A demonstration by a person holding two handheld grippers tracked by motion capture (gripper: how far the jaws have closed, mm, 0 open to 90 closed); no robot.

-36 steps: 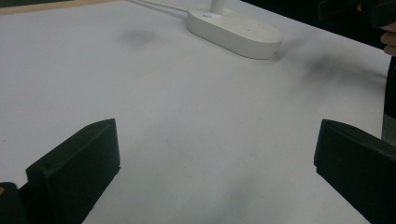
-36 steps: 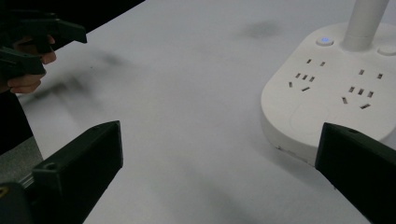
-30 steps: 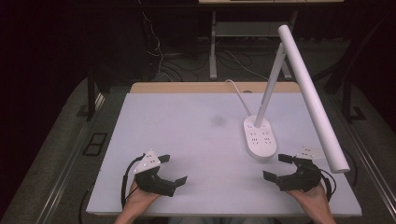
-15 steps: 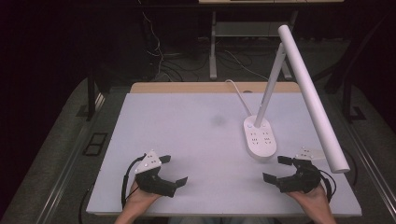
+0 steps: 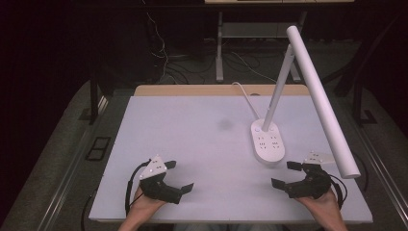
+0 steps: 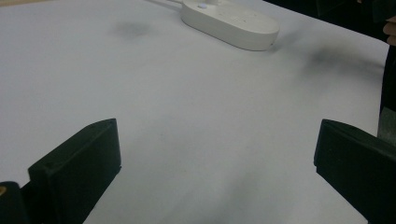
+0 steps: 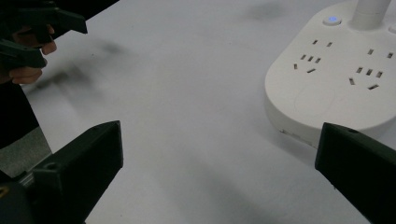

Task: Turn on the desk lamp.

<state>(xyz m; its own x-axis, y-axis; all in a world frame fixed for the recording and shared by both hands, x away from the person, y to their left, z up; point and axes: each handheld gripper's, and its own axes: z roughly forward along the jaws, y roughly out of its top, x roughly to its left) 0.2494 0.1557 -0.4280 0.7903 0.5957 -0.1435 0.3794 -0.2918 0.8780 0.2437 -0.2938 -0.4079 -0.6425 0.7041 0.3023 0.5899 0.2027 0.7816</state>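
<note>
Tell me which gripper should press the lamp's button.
Right, probably. The right gripper, open and empty, rests just beside the white oval lamp base with its small blue-lit button; the left gripper sits across the table.

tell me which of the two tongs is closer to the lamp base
The right tongs: they sit just in front of the white desk lamp base, whose socket face shows between their jaws in the right gripper view. The left tongs are much farther across the table.

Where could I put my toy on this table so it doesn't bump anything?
The whole left and middle of the white table is bare, from the far wooden edge down to the left gripper. There is also bare room between the two grippers. The right side is crowded: the lamp base, its slanting lamp bar overhead, and the right gripper.
</note>
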